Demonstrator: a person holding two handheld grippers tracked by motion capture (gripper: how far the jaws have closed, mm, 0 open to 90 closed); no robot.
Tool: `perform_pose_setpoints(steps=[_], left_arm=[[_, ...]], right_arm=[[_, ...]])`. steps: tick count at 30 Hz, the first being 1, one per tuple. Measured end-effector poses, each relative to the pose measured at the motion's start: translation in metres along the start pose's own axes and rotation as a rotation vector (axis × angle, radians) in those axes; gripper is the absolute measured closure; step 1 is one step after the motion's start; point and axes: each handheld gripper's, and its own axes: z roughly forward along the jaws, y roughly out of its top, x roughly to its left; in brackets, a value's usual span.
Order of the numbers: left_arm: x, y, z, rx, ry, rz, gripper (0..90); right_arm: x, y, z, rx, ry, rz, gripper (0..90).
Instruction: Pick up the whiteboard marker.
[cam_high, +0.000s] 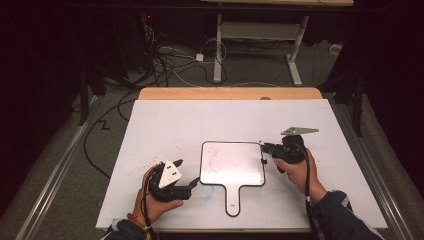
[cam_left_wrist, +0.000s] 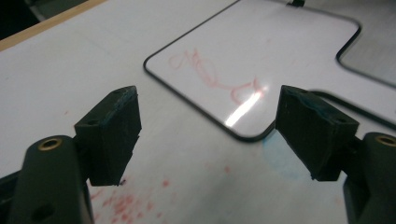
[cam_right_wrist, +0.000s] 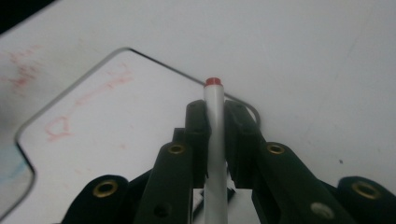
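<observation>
A small whiteboard (cam_high: 232, 162) with a black rim and a short handle lies flat in the middle of the white table (cam_high: 165, 125). Faint red scribbles (cam_left_wrist: 210, 74) mark its face (cam_left_wrist: 280, 42). My right gripper (cam_high: 265, 147) hovers at the board's right edge, near its far right corner, shut on a grey marker (cam_right_wrist: 214, 140) whose red end (cam_right_wrist: 213, 82) pokes out past the fingertips of the gripper (cam_right_wrist: 215, 112), above the board (cam_right_wrist: 93, 126). My left gripper (cam_high: 186, 174) rests just off the board's near left corner. Its jaws stand wide apart around nothing (cam_left_wrist: 208, 126).
Red smudges (cam_left_wrist: 123, 203) and a blue smear (cam_left_wrist: 280, 163) stain the table sheet near the left gripper. The wooden far edge (cam_high: 230, 93) borders the table. Beyond it, cables (cam_high: 165, 60) and another desk's legs (cam_high: 295, 55) stand on the floor.
</observation>
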Motion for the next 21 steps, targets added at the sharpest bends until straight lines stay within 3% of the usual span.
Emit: perform_pose_setpoints(steps=[4, 7, 8, 9, 11, 13, 15, 16, 21], left_arm=[[-0.004, 0.02, 0.011, -0.051, -0.074, -0.055, 23.5], [-0.014, 0.044, 0.028, -0.082, -0.14, -0.068, 24.4], [-0.014, 0.044, 0.028, -0.082, -0.14, -0.068, 24.5], [-0.022, 0.056, 0.039, -0.1, -0.189, -0.069, 24.8], [-0.026, 0.062, 0.045, -0.109, -0.212, -0.068, 25.1], [-0.038, 0.077, 0.062, -0.124, -0.269, -0.085, 26.5], [-0.042, 0.081, 0.068, -0.126, -0.284, -0.089, 26.9], [-0.049, 0.087, 0.078, -0.124, -0.315, -0.099, 27.6], [-0.059, 0.093, 0.092, -0.135, -0.344, -0.126, 29.1]], right_arm=[[0.015, 0.007, -0.013, -0.088, 0.031, -0.028, 81.5], [0.027, 0.009, -0.019, -0.136, 0.064, -0.056, 81.5], [0.031, 0.01, -0.02, -0.151, 0.074, -0.065, 81.5], [0.035, 0.01, -0.02, -0.155, 0.085, -0.073, 81.5], [0.043, 0.01, -0.022, -0.174, 0.113, -0.09, 81.6], [0.051, 0.009, -0.023, -0.186, 0.134, -0.103, 81.6], [0.057, 0.008, -0.024, -0.193, 0.142, -0.112, 81.6], [0.059, 0.007, -0.025, -0.198, 0.147, -0.111, 81.6], [0.065, 0.004, -0.026, -0.214, 0.161, -0.105, 81.5]])
